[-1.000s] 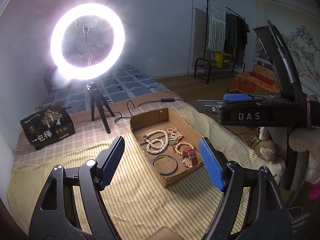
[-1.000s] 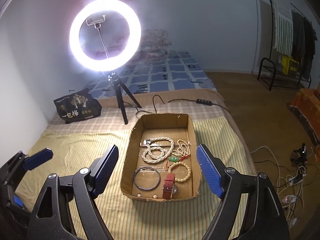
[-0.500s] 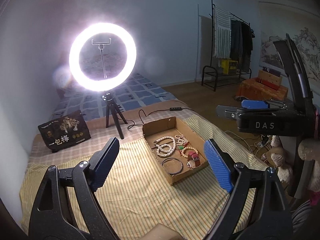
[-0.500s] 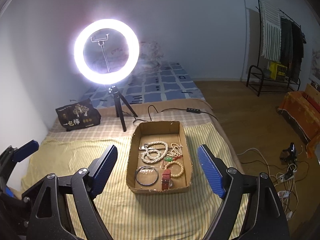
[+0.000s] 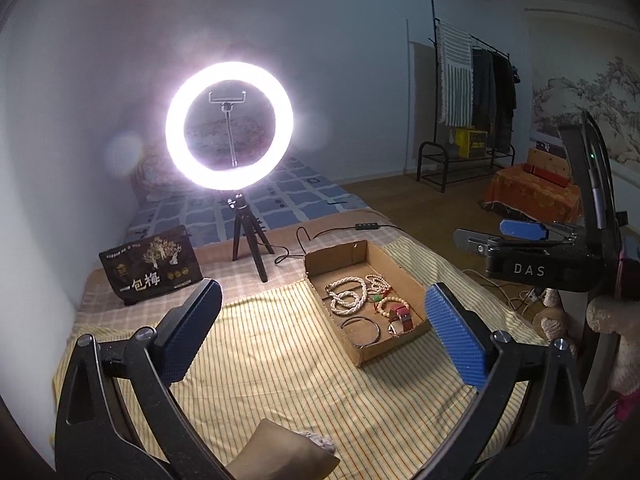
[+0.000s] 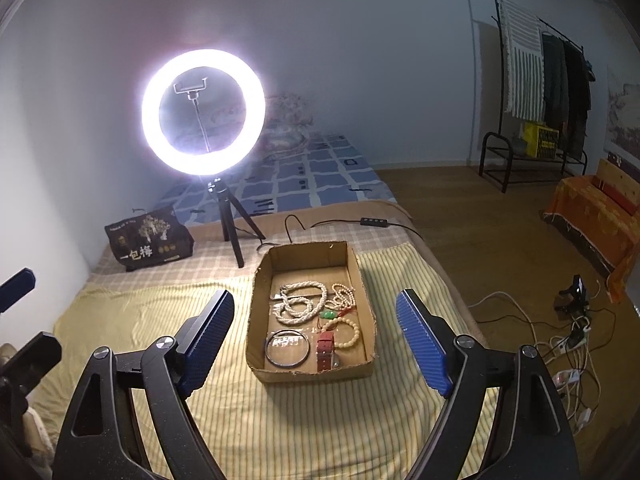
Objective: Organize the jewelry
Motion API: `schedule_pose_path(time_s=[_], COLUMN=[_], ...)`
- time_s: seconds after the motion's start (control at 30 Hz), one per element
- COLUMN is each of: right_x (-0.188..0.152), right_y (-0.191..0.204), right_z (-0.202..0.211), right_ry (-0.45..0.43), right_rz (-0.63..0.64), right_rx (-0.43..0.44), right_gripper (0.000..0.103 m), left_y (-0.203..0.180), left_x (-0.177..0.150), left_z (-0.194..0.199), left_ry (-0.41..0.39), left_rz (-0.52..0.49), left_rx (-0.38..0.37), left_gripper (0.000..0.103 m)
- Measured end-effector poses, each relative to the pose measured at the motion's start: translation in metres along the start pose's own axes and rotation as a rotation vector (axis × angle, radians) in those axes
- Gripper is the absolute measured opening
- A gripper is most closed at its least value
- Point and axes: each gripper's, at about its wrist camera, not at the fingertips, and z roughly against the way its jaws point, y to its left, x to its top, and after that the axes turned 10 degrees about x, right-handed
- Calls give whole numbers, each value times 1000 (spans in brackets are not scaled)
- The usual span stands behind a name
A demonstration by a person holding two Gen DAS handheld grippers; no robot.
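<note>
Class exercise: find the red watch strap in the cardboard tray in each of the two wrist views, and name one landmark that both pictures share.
Left wrist view: the red watch strap lies right of centre, in the near right corner of the cardboard tray.
Right wrist view: it lies just below centre, against the tray's near wall, right of the dark bangle.
Shared landmark: the lit ring light on its tripod behind the tray.

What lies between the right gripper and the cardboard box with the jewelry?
Only bare striped yellow cloth lies between the right gripper and the cardboard box; the right wrist view shows it.
</note>
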Motion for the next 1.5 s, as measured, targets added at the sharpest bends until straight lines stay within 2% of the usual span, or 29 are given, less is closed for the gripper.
schedule_pose_path(time_s=[0.2, 0.47, 1.5], right_x=[-3, -9, -15], right_y=[-1, -2, -3], right_z=[3, -4, -9], right_ry=[-20, -13, 8], right_rz=[16, 4, -17], right_rx=[-24, -13, 2], right_gripper=[83, 84, 84], left_y=[4, 6, 3], left_x=[-3, -6, -14], left_z=[-2, -4, -6], left_ry=[5, 25, 49], left_rz=[0, -4, -4], left_rx=[17, 30, 22], left_gripper=[103, 103, 103])
